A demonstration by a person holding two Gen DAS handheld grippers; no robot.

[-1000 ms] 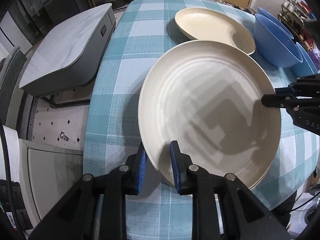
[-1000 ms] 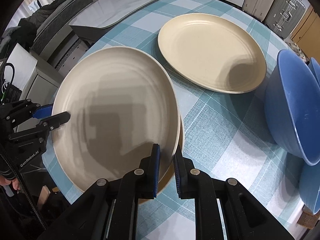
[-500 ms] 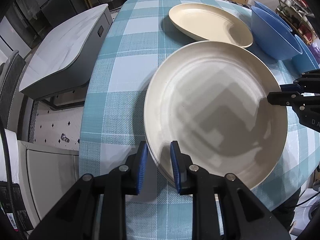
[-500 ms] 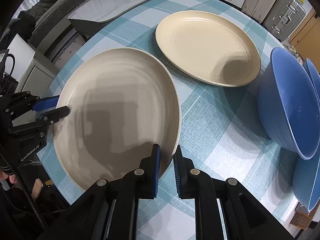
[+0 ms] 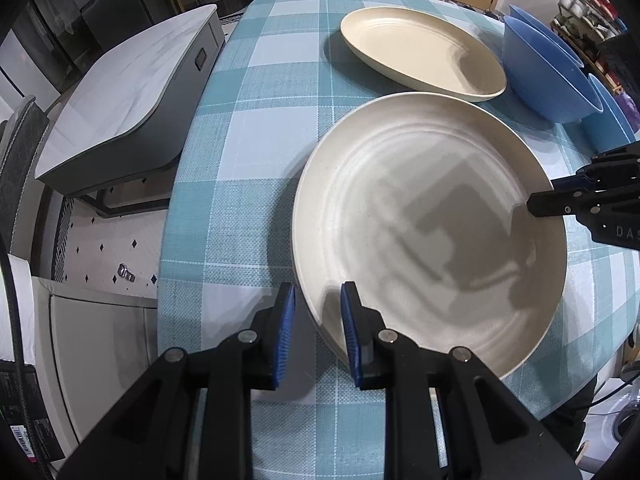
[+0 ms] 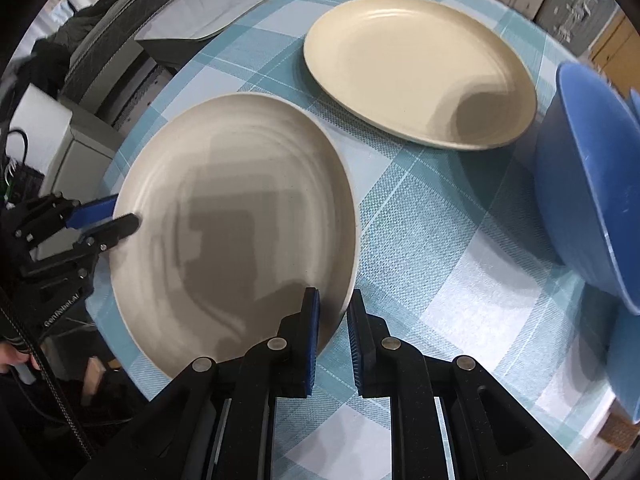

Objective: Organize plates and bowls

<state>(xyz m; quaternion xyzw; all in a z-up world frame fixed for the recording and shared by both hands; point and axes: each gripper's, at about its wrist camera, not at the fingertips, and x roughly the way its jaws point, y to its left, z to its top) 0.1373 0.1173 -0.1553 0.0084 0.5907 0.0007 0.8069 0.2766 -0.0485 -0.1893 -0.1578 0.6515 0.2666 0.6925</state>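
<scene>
Checked tablecloth (image 5: 248, 184) carries a cream plate (image 5: 424, 232) – left gripper (image 5: 317, 328) and right gripper (image 6: 333, 334) both clamp its rim; only the right wrist view shows a hand (image 6: 10, 356) at nine o'clock.

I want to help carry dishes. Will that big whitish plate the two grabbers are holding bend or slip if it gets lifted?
The whitish plate probably won't bend: it keeps its round shape with the left gripper and right gripper pinching opposite rims. It may be slippery, since its surface looks smooth and shiny. Being wide and shallow, it could tilt if one side lets go.
</scene>
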